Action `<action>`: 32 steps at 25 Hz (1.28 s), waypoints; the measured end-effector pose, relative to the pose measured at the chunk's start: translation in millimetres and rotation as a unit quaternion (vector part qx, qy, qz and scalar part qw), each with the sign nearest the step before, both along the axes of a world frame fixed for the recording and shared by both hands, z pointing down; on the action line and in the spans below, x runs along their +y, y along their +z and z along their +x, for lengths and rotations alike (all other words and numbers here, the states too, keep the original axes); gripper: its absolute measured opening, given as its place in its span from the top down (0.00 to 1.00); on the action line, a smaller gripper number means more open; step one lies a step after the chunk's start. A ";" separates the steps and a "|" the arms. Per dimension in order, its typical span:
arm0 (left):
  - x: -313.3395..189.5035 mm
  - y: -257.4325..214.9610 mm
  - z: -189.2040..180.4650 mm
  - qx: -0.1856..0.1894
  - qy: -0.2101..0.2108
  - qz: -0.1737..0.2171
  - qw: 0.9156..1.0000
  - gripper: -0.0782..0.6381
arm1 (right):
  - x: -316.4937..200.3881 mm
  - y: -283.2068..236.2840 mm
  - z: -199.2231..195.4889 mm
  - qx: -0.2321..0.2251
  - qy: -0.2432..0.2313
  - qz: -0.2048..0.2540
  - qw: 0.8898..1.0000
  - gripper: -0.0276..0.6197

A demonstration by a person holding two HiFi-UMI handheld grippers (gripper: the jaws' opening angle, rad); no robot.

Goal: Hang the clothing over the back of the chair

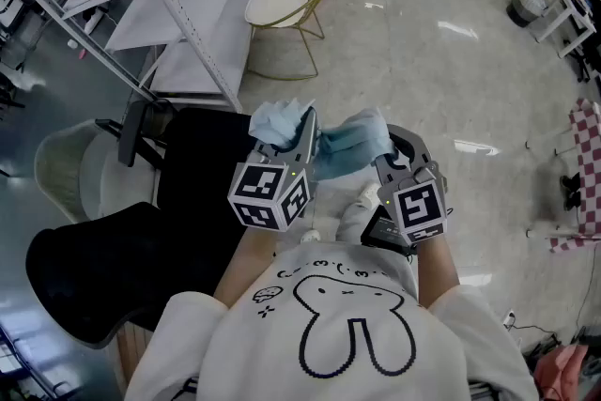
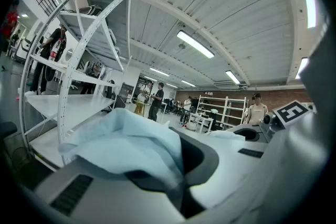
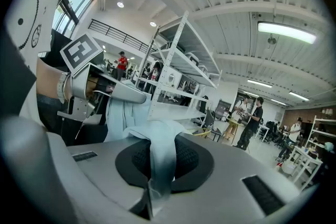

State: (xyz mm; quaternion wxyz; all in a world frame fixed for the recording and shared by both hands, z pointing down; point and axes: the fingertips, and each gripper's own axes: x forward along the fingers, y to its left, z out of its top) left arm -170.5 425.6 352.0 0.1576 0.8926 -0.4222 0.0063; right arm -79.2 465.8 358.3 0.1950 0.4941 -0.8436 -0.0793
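Observation:
A light blue piece of clothing (image 1: pixel 343 144) is bunched and stretched between my two grippers, in front of my chest. The left gripper (image 1: pixel 306 121) is shut on one end of it; in the left gripper view the cloth (image 2: pixel 123 144) spills up out of the closed jaws. My right gripper (image 1: pixel 392 144) is shut on the other end, and a strip of cloth (image 3: pixel 158 157) runs down into its jaws. The black office chair (image 1: pixel 202 202) stands below and to the left, its backrest (image 1: pixel 84 282) nearest me at lower left. Neither gripper touches the chair.
A white metal shelving rack (image 1: pixel 188 5) stands behind the chair. A cream round chair with a gold wire frame (image 1: pixel 282 5) sits beyond it. A pale chair (image 1: pixel 61 169) is at the far left, a checked cloth (image 1: pixel 587 174) at the right edge. People stand far off.

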 end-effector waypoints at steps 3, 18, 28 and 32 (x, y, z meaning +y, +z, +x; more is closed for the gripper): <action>-0.5 -0.9 -1.2 0.002 0.000 0.001 1.000 0.87 | -2.1 1.7 -1.4 0.001 0.001 -0.002 1.000 0.95; -82.3 -2.5 27.3 -0.006 -0.029 -0.008 1.000 0.87 | -89.7 6.6 35.5 -0.017 -0.028 -0.024 0.999 0.95; -178.6 -11.5 63.3 0.011 -0.091 -0.008 0.996 0.87 | -188.4 0.0 91.4 -0.012 -0.082 -0.027 0.996 0.95; -208.0 -15.4 79.5 0.010 -0.106 0.001 0.994 0.87 | -219.9 -4.1 118.6 -0.012 -0.085 -0.019 0.996 0.95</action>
